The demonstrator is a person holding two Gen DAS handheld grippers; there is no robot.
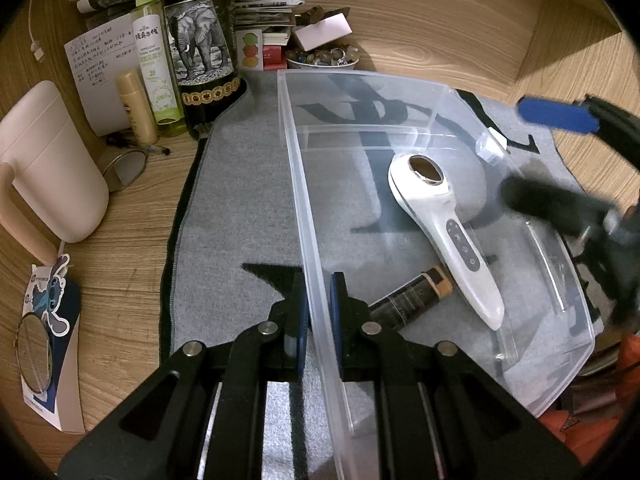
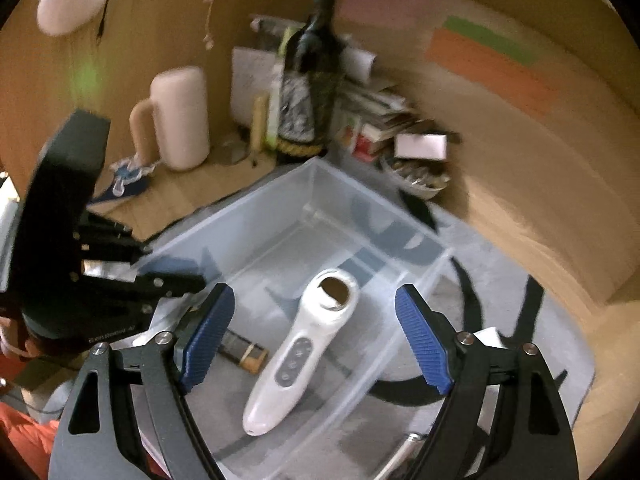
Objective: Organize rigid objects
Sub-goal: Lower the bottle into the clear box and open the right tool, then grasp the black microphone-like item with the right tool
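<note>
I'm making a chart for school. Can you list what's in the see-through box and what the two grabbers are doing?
box: clear plastic bin on a grey mat
inside box: white handheld device; small dark tube with tan band
left gripper: shut on the bin's side wall
right gripper: open, empty, above the bin
beside box: wine bottle, green spray bottle, beige mug

Your left gripper [image 1: 318, 312] straddles the bin [image 1: 296, 184] wall, one finger inside, one outside. Just right of it, inside the bin, the tube [image 1: 412, 298] lies beside the handheld device [image 1: 444, 224]. Wine bottle [image 1: 200, 40] and mug [image 1: 48, 160] sit ahead-left.
</note>
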